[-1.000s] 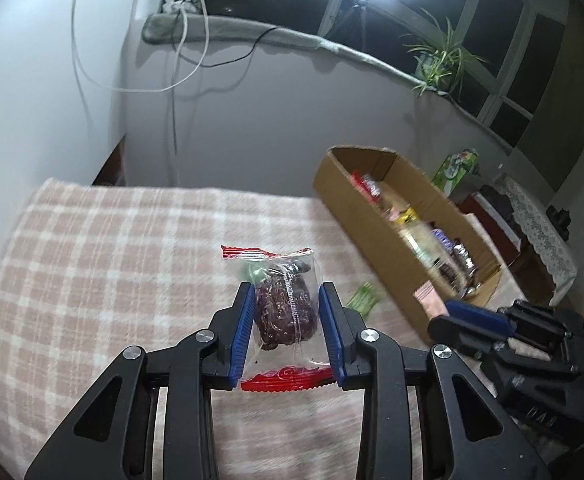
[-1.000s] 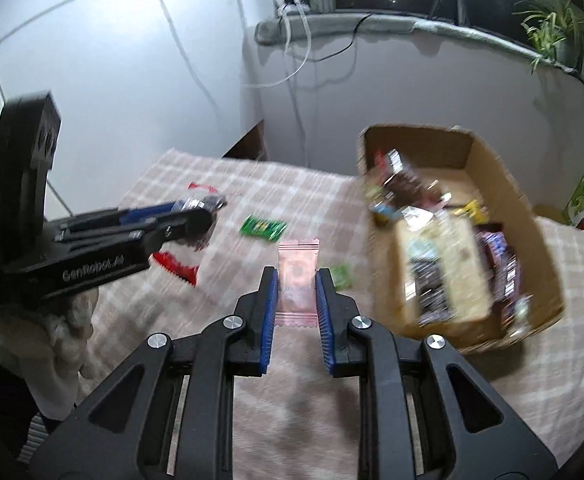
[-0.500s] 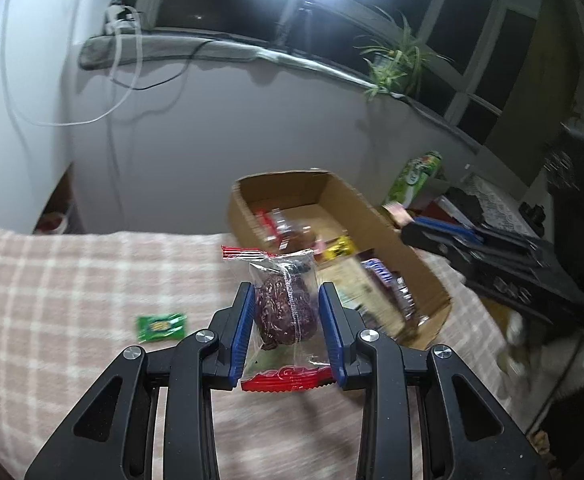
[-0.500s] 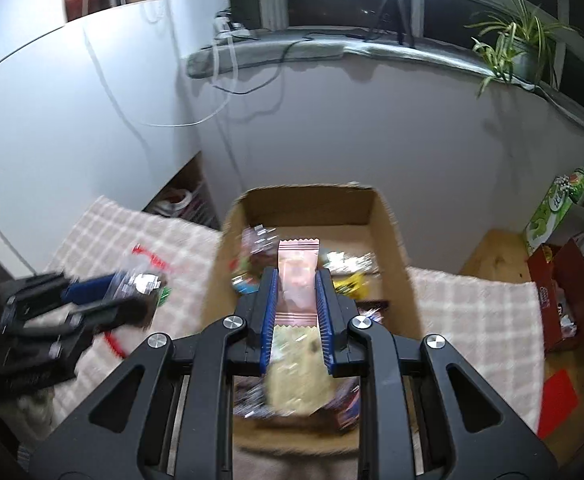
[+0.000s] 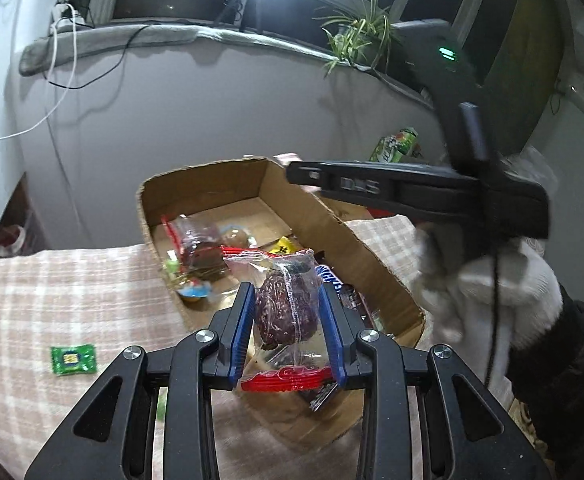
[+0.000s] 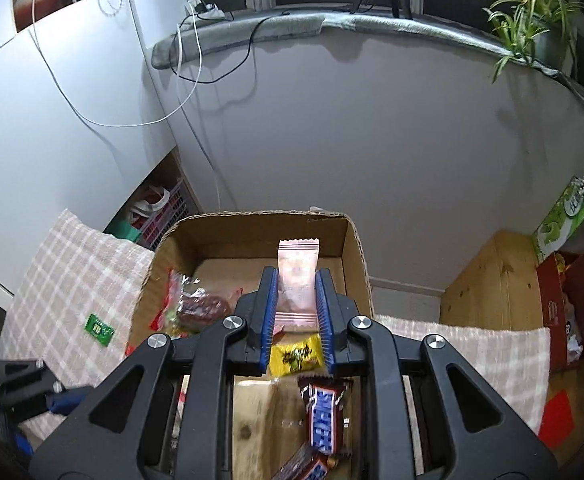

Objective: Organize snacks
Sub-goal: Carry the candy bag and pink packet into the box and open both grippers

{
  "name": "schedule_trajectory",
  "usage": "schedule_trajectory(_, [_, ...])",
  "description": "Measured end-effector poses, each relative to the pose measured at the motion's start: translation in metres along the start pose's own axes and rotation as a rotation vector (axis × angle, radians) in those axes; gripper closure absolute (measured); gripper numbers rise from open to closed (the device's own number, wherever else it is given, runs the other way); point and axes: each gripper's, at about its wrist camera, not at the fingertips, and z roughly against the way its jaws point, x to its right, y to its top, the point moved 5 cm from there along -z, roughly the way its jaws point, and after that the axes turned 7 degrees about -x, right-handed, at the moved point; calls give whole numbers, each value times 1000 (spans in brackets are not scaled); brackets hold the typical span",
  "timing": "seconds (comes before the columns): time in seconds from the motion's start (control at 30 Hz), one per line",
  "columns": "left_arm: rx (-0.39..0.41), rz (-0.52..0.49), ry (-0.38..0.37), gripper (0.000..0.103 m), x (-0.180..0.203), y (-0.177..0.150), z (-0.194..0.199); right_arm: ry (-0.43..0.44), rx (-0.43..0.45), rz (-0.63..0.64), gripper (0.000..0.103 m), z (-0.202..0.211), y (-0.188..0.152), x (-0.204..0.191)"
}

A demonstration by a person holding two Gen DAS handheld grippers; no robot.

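Cardboard box [image 6: 356,240] already holds a good pile of snacks; one green candy [image 5: 71,359] lies loose on the checked cloth beside it, likely the only piece left to collect. Left gripper [image 5: 287,320], fingers clamped on a clear packet with a dark red fruit [image 5: 285,308], tilts down over the box's near end. Right gripper [image 6: 296,308], fingers pinching a pink sachet [image 6: 296,276], is angled down above the far end; neither snack is released yet.
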Motion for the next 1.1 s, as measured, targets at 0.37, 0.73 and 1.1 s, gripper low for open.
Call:
schedule_trajectory(0.37, [-28,-38,35,71,13,-2,-14,8,-22,3,82,-14,-1,3])
schedule_trajectory(0.73, [-16,-29,65,48,15,1,-8,-39,14,13,32,-2,-2,4])
schedule_trajectory(1.1, [3,-47,67,48,20,0,6,-64,38,13,20,20,-4,-1])
